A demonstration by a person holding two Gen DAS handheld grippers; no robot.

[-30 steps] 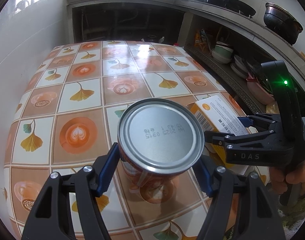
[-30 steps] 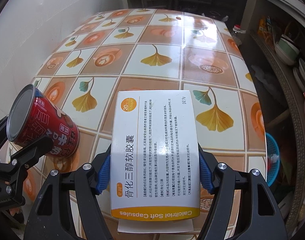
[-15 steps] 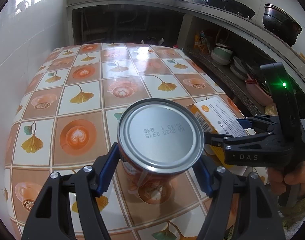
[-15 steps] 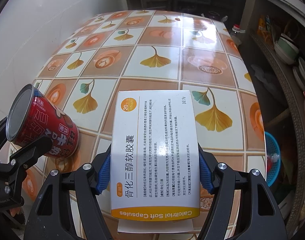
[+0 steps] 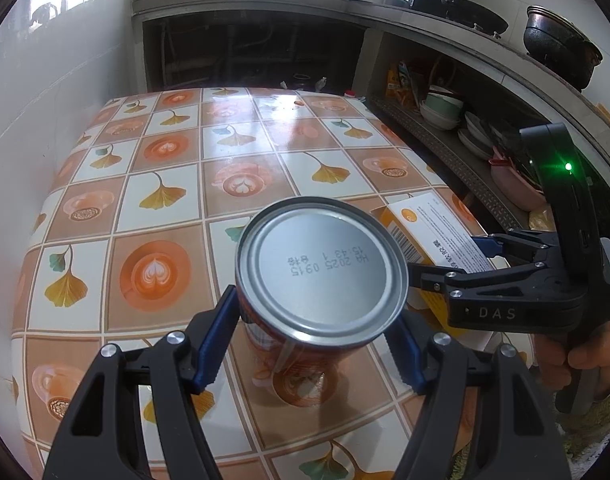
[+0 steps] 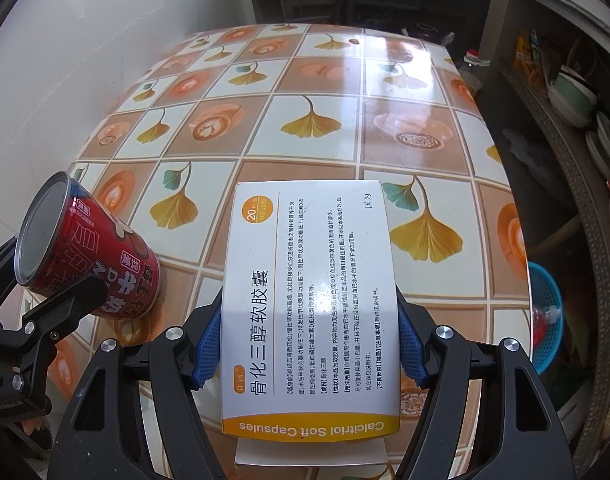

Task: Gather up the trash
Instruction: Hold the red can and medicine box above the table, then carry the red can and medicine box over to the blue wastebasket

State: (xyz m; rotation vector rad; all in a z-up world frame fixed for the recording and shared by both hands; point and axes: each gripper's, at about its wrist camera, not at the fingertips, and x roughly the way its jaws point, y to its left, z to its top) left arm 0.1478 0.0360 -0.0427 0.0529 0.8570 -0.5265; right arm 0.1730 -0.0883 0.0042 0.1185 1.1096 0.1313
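— Nothing is seen to have moved since the earlier frames. What is shown at the left wrist?

— The can (image 5: 321, 276) is pinched between the pads of the left tongs (image 5: 313, 340), upright, lifted off the table (image 5: 225, 148).

— And at the right wrist?

— The box (image 6: 309, 300) is clamped across its width by the right tongs (image 6: 309, 348), its long axis running straight ahead. The basket (image 6: 547, 316), likely the drop point, lies low to their right, nearer the right hand.
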